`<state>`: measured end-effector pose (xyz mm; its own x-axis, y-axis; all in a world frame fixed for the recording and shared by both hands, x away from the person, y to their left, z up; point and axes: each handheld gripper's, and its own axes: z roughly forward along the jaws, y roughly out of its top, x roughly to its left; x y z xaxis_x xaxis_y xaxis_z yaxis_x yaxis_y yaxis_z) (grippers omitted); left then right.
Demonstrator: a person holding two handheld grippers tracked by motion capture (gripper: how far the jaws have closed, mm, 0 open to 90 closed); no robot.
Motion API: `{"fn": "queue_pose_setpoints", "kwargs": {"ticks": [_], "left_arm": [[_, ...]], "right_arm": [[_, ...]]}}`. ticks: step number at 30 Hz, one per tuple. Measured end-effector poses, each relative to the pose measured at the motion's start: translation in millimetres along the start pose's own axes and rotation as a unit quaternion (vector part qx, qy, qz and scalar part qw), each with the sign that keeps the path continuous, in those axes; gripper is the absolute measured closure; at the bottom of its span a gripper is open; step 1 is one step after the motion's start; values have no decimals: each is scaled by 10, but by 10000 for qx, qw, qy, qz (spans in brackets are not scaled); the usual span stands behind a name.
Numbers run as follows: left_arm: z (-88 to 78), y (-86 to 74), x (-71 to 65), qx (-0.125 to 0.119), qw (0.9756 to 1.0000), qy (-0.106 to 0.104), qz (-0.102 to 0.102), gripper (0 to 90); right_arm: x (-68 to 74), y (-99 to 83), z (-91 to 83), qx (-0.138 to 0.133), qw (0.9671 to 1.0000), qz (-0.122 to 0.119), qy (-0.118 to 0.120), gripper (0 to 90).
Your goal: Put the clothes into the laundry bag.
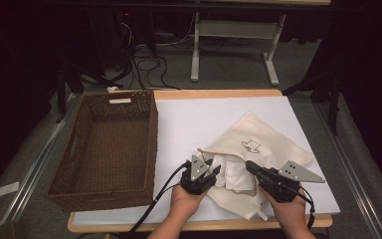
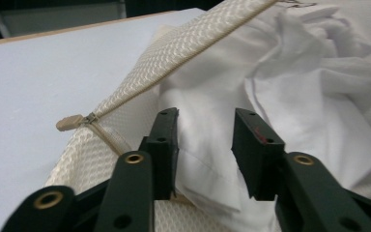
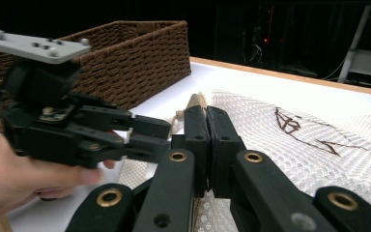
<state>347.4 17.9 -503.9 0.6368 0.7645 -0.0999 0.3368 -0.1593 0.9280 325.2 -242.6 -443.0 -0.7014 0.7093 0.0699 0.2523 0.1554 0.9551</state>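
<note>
**Handling a mesh bag of white cloth**

Lying at the table's (image 1: 189,119) 5 o'clock, the mesh bag (image 1: 266,142) spills white cloth (image 1: 234,174). The left gripper (image 2: 205,140) stands parted around a cloth fold, its pads off it. The right gripper (image 3: 207,145) pinches the bag's edge. A wicker basket (image 1: 107,144) sits at 9 o'clock.

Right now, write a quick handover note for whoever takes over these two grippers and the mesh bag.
Left gripper: open, jaws on either side of the white cloth at the bag's mouth, not pressing it.
Right gripper: shut on the mesh bag's edge, holding it.
Bag lies on the white table, zipper open; wicker basket sits to the left.
Done: cloth partly inside.
Left: probably push the cloth in, then zip.
</note>
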Motion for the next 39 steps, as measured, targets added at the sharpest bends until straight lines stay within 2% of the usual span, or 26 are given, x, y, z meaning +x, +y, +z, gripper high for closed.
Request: {"fn": "queue_pose_setpoints", "kwargs": {"ticks": [4, 7, 10, 12, 14, 18, 20, 22, 26, 30, 34, 37, 39], "left_arm": [[1, -40, 11, -42, 9993, -366, -81, 436], [79, -43, -3, 22, 9985, -505, -211, 322], [183, -25, -42, 267, 9976, -589, -253, 312], [254, 0, -83, 541, 9964, -618, -224, 362], [301, 20, -127, 670, 9952, -696, -155, 429], [374, 58, -230, 773, 9948, -666, 31, 619], [400, 69, -274, 831, 9946, -606, 135, 770], [425, 92, -303, 847, 9947, -537, 209, 835], [481, 154, -330, 780, 9954, -501, 256, 851], [592, 252, -343, 603, 9970, -458, 168, 854], [699, 384, -402, 263, 9986, -447, 71, 856], [746, 447, -460, 32, 9987, -501, 57, 856], [811, 419, -471, 154, 9988, -453, 135, 855]], "right_arm": [[-3, -5, -5, -10, 10000, 21, 20, 896], [2, -4, -4, -8, 10000, 15, -1, 896], [7, -4, -11, -7, 10000, 39, 3, 896], [2, -3, -18, -16, 10000, 30, 6, 896], [-1, -3, -25, -19, 10000, 30, 9, 896], [-8, -3, -32, -39, 10000, 14, 31, 896], [-7, -1, -39, -38, 10000, 31, 15, 896], [-4, -1, -44, -29, 10000, 29, 4, 896], [-1, -4, -50, -38, 10000, 37, 11, 896], [0, -5, -61, -62, 10000, 38, 17, 896], [-19, -8, -86, -95, 9999, 45, 14, 896], [-44, -10, -110, -123, 9999, 93, -4, 896], [-59, -13, -119, -140, 9998, 109, -24, 896]]}}
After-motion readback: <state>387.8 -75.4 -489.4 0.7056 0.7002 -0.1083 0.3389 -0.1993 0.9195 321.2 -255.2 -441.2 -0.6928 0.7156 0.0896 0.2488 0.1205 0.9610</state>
